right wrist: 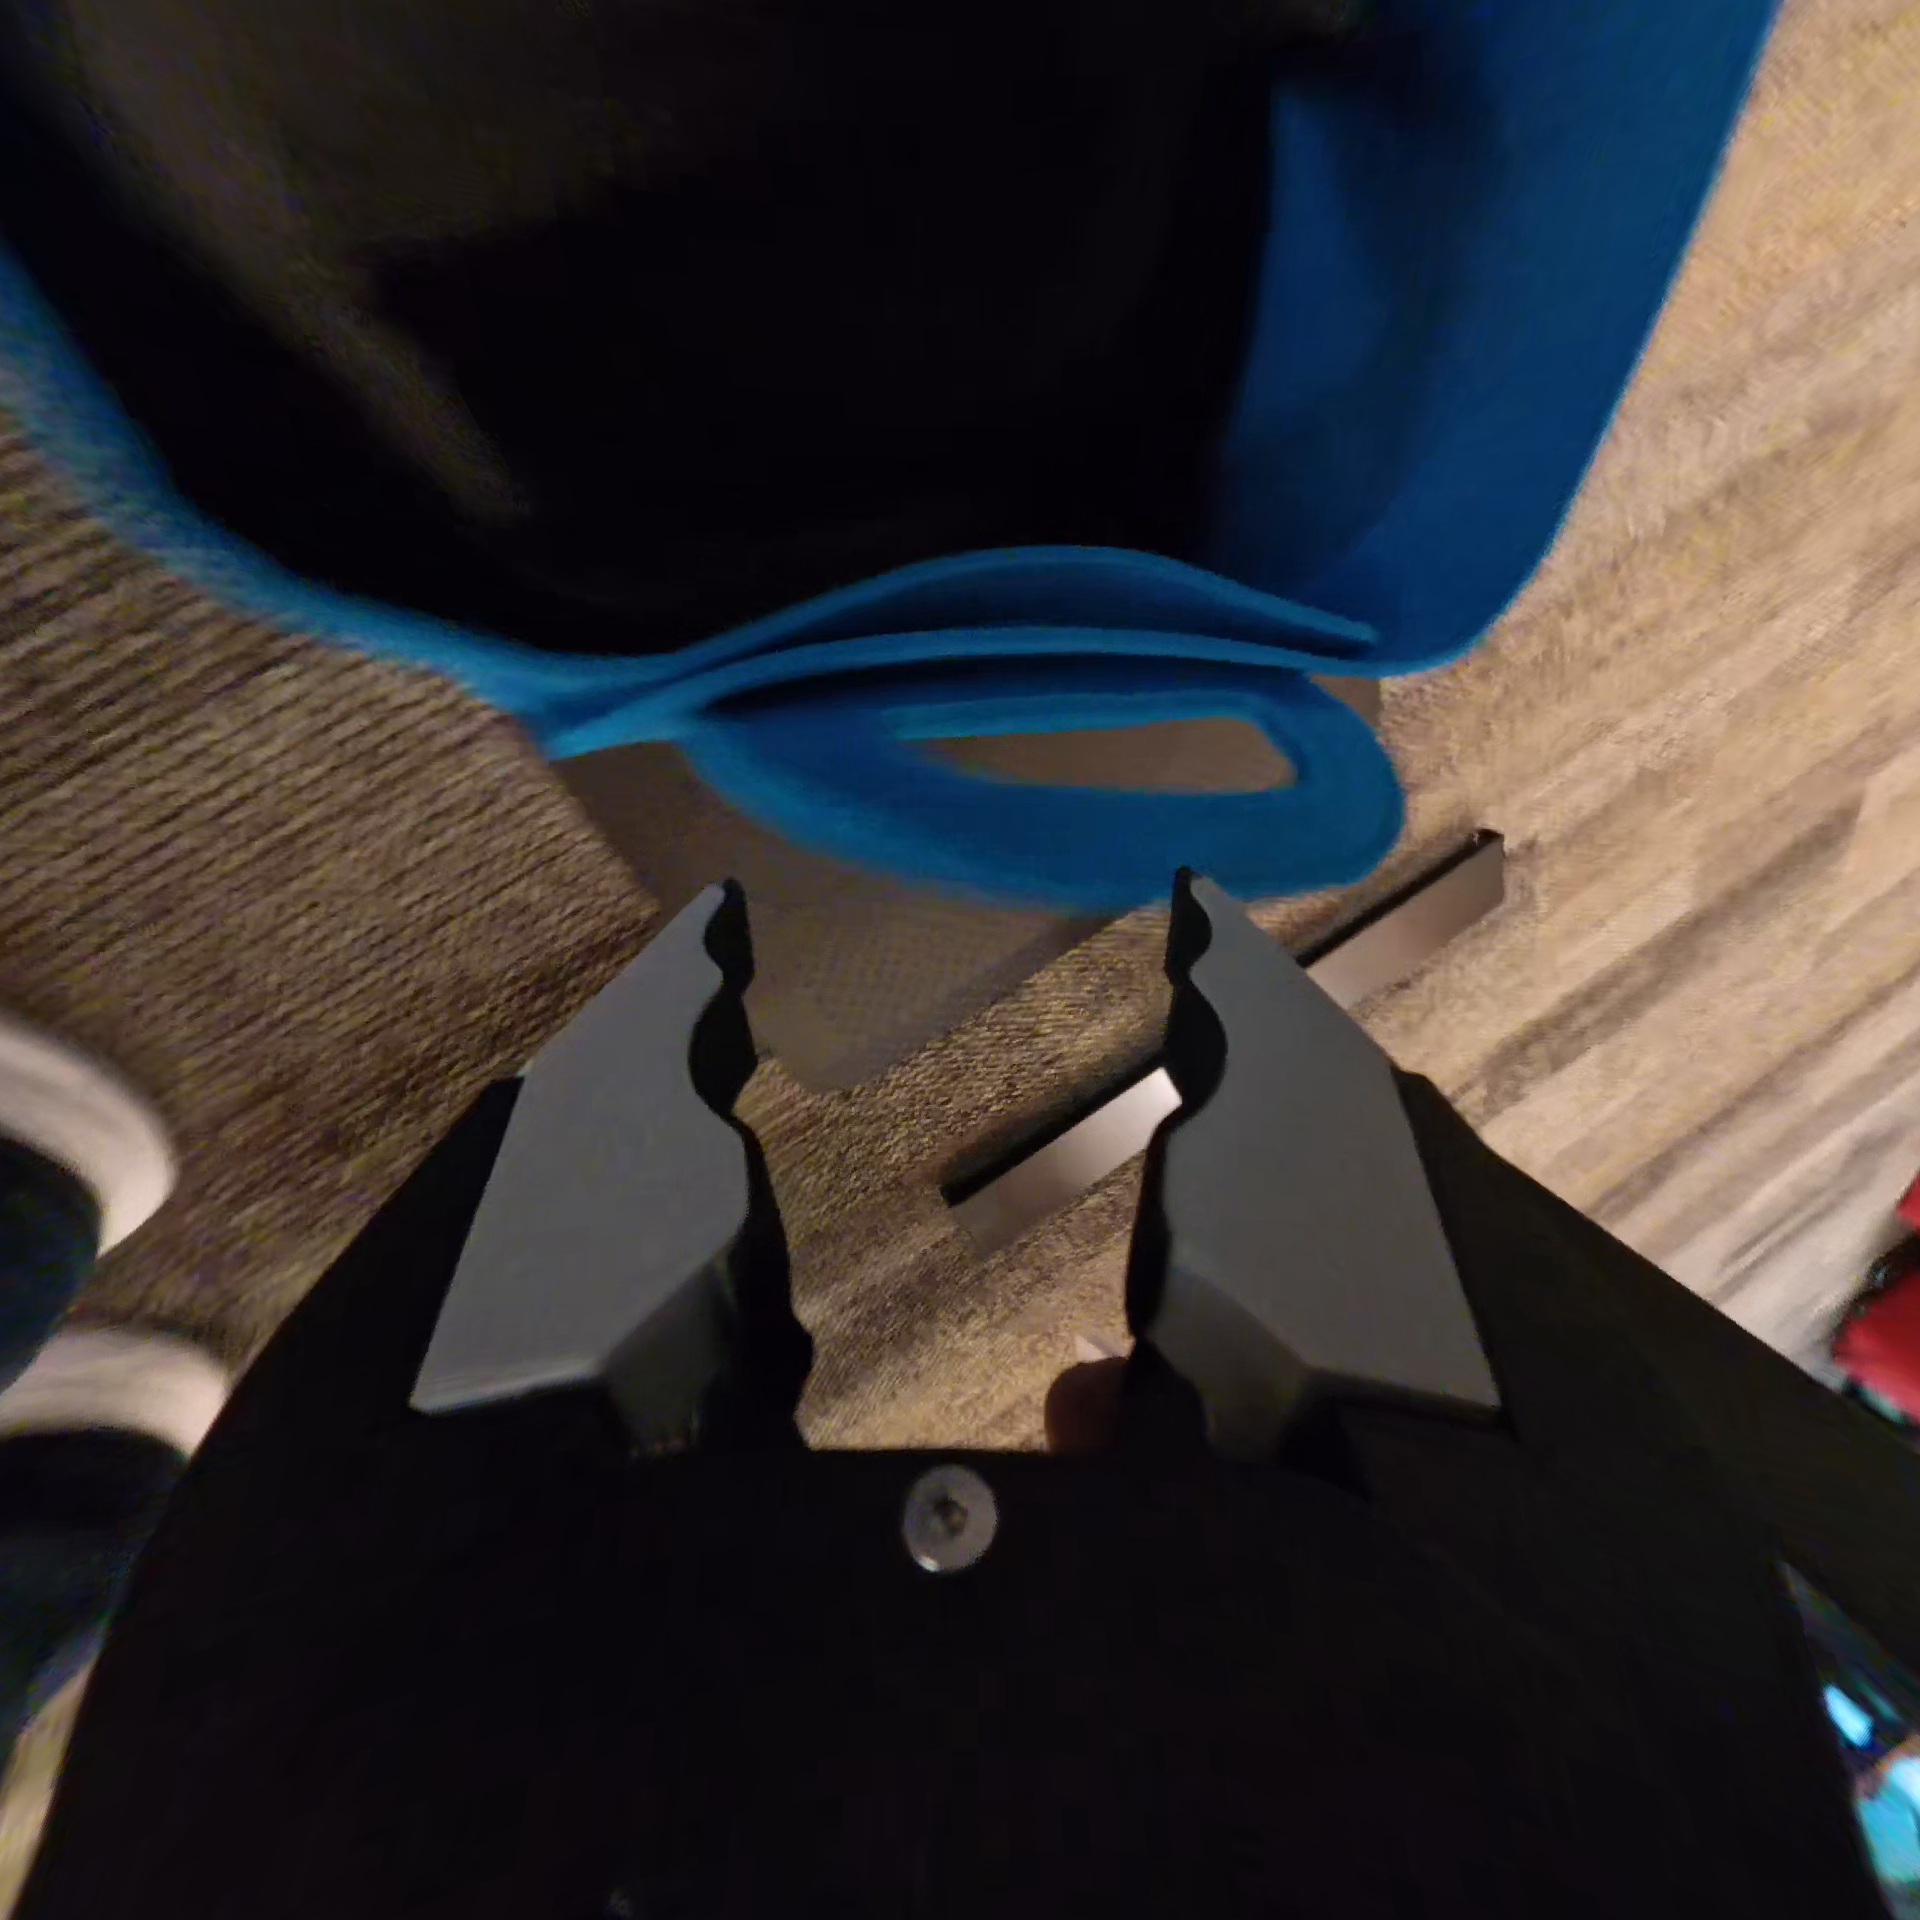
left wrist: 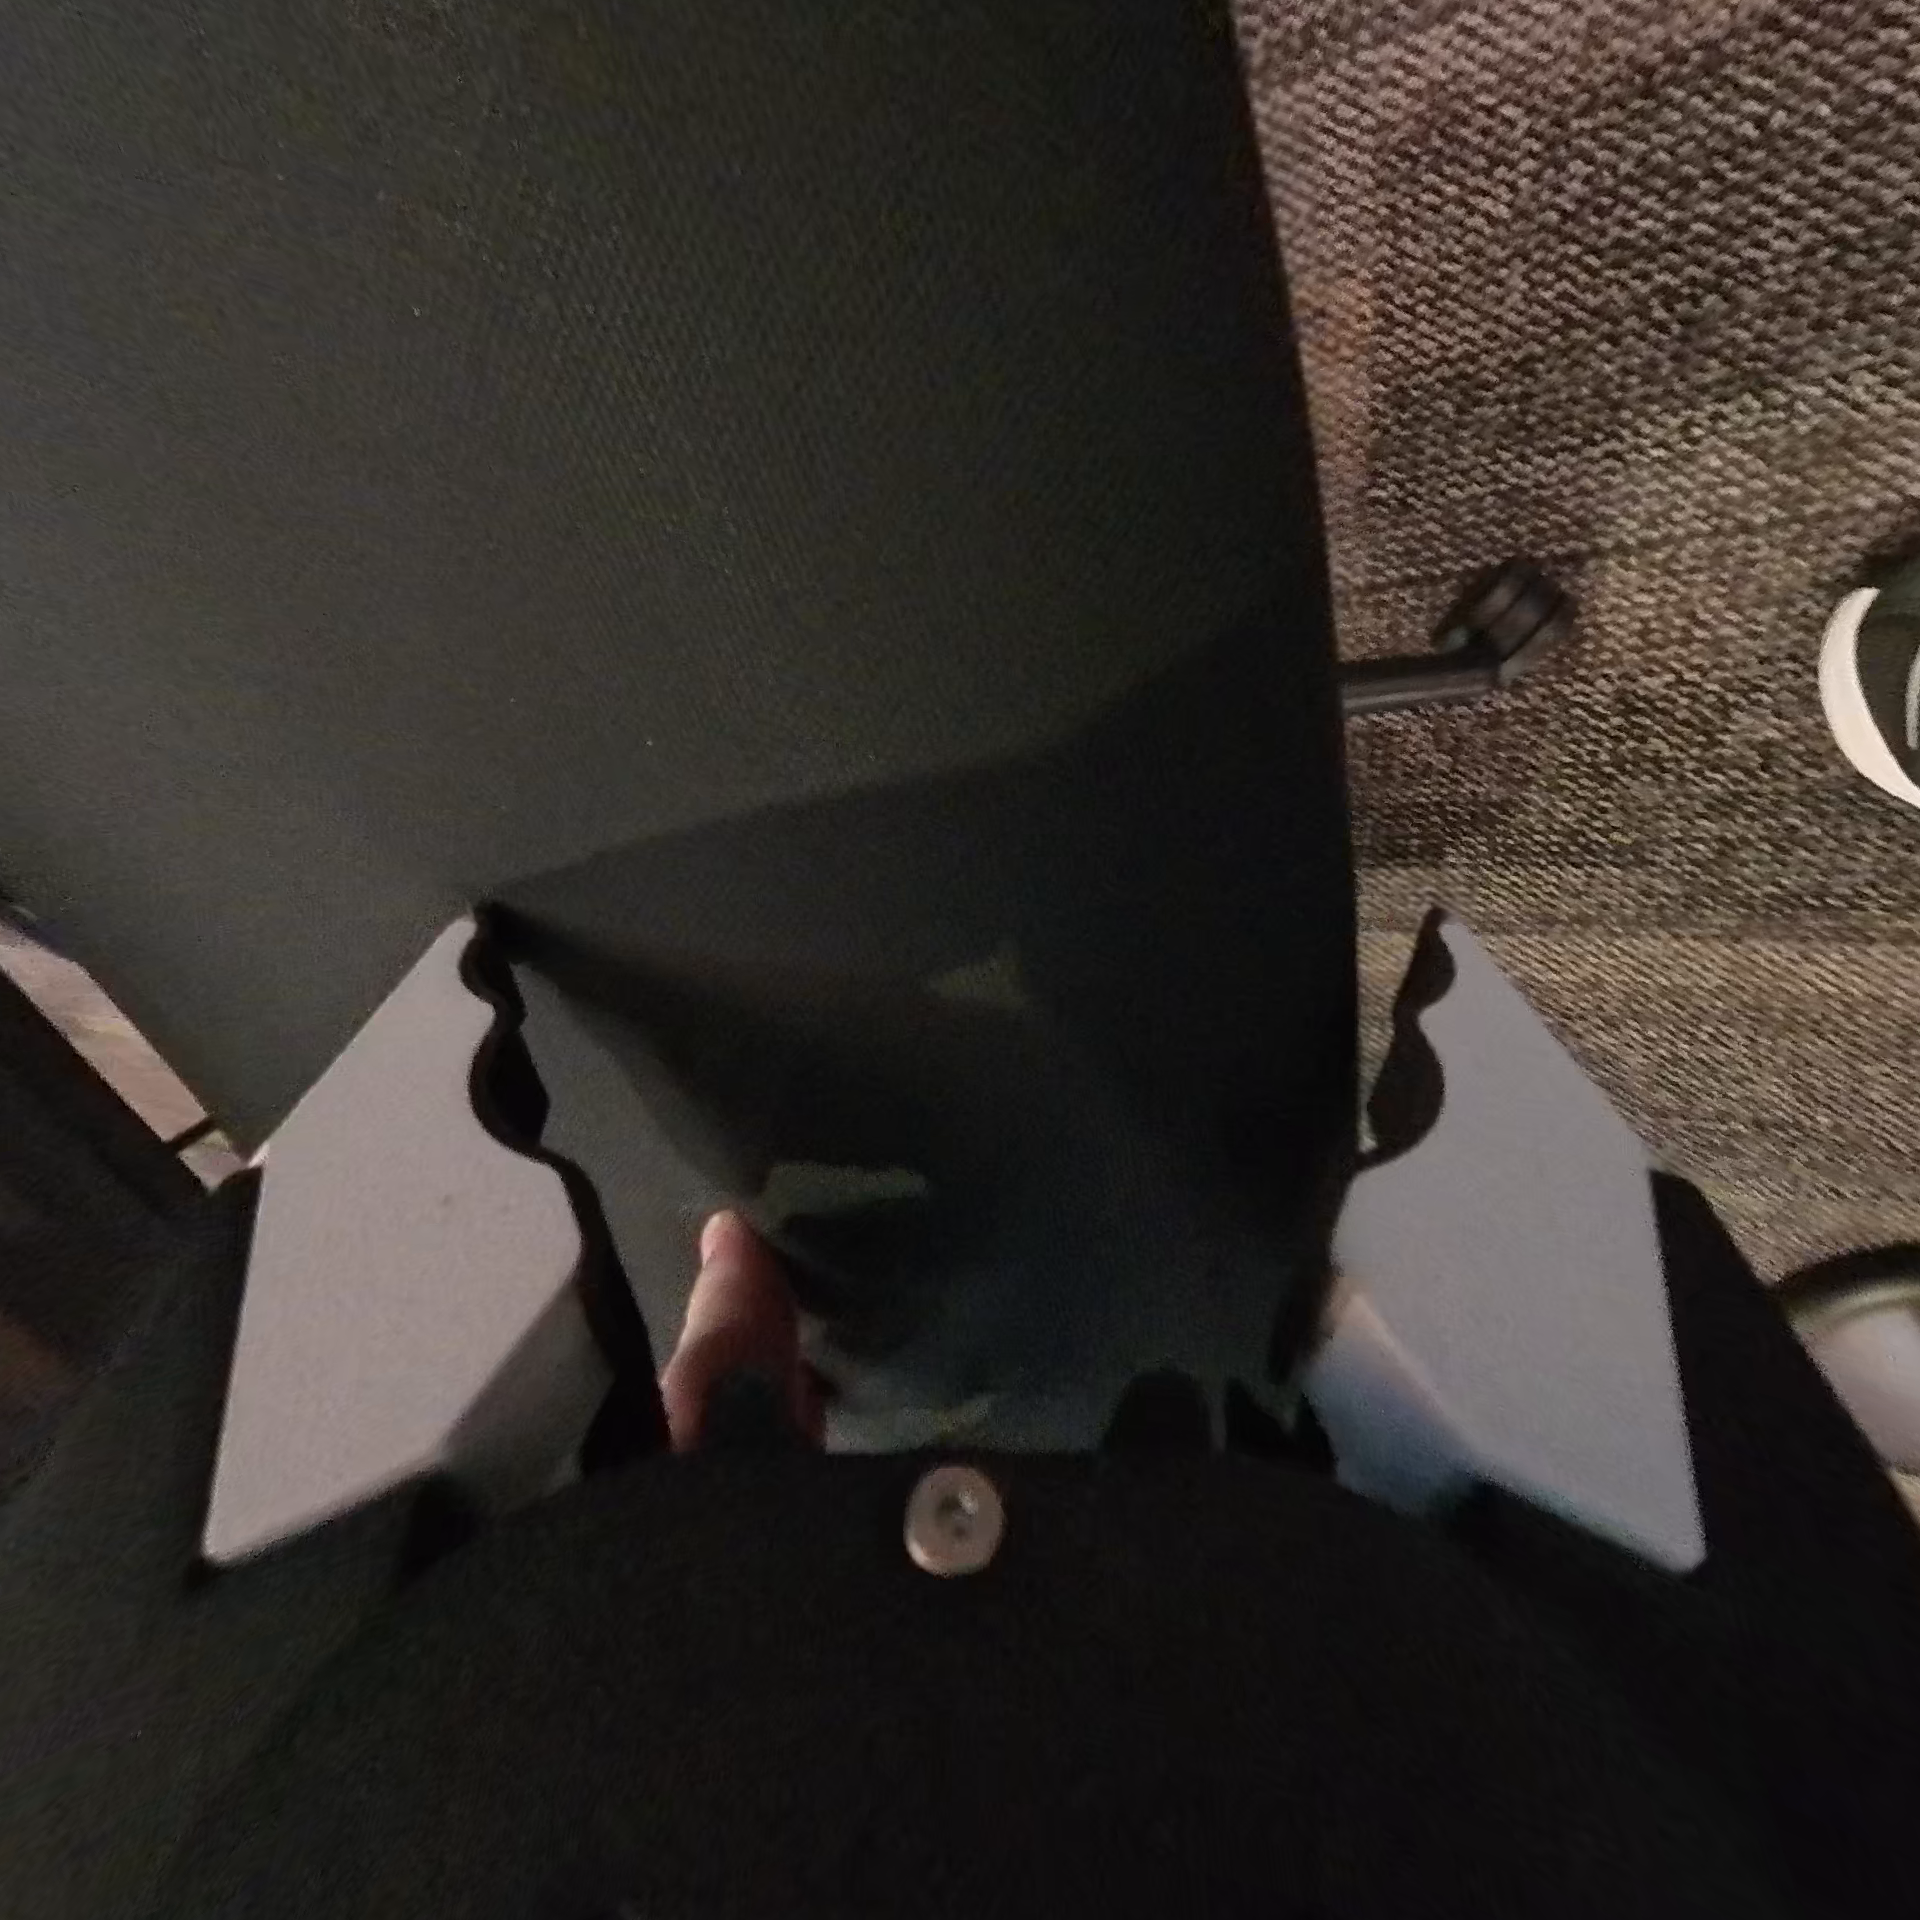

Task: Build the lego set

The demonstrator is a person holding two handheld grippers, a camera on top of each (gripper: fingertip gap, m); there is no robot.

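No lego pieces show in either view. My left gripper [left wrist: 956, 920] is open wide and empty, pointing down at a dark grey textured surface [left wrist: 623, 468] that fills the view's left and middle. A person's fingertip [left wrist: 738, 1320] shows between its fingers near the base. My right gripper [right wrist: 956, 891] is open and empty, pointing down at the carpet. A blue felt bag [right wrist: 1455, 364] with a dark inside hangs or stands just beyond its fingertips. The bag's looped blue handle [right wrist: 1039, 831] lies right in front of the tips, apart from them.
Brown-grey carpet [left wrist: 1610, 364] covers the floor. A black chair foot with a caster [left wrist: 1475, 644] and a white-soled shoe [left wrist: 1870, 707] are on the right in the left wrist view. In the right wrist view there are a metal bar [right wrist: 1413, 914], a shoe [right wrist: 73, 1174] and something red [right wrist: 1886, 1299].
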